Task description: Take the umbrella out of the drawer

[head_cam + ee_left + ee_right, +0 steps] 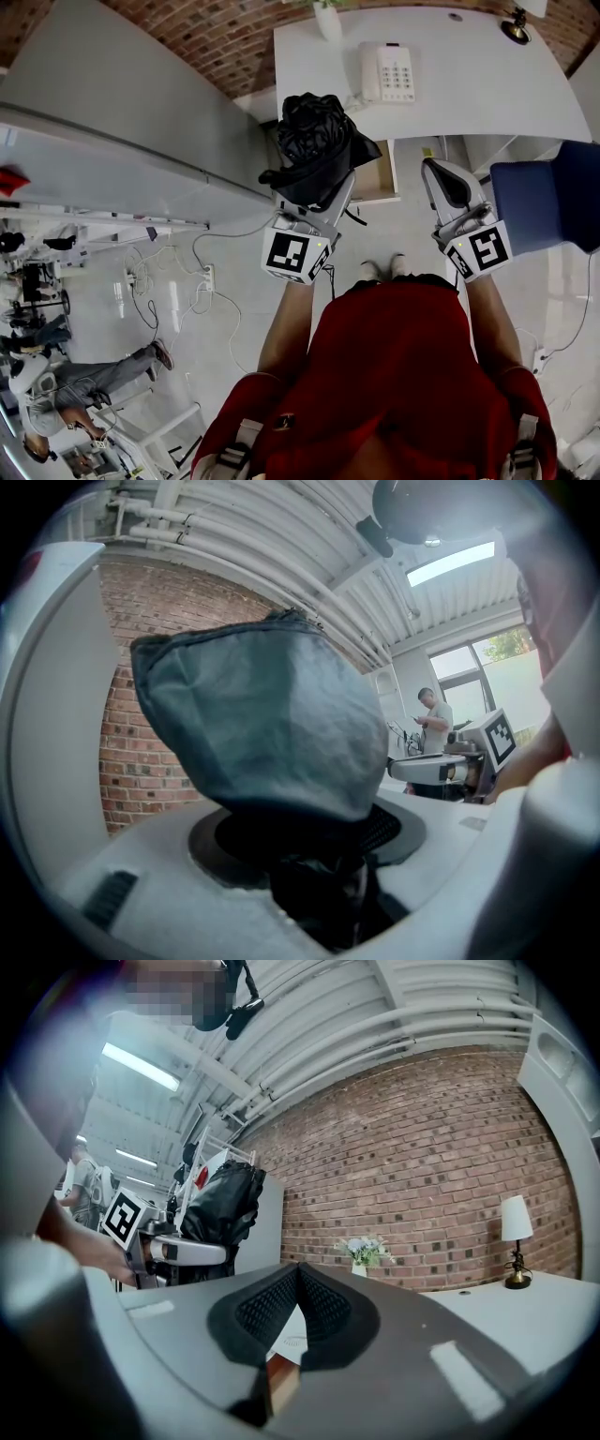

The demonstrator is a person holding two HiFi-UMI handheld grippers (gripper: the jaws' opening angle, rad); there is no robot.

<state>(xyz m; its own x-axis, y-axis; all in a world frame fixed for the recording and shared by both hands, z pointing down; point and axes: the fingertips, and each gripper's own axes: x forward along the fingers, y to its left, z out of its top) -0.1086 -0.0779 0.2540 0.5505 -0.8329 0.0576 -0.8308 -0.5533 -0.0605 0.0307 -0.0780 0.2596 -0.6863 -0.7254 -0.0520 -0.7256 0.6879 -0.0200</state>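
Note:
A black folded umbrella [314, 141] is held up in the air, clamped between the jaws of my left gripper [314, 192], just left of the open wooden drawer [377, 176] under the desk. In the left gripper view the umbrella's fabric [262, 724] bulges out above the jaws and fills the middle. My right gripper [434, 171] hovers to the right of the drawer, shut with nothing in it. Its pads [281, 1302] meet in the right gripper view, where the umbrella [225, 1204] shows at the left.
A white desk [487, 84] carries a telephone [387, 71], a vase [328, 19] and a lamp [514, 26]. A blue chair [544, 202] stands at the right and a white partition [122, 112] at the left. People [84, 384] are at the lower left.

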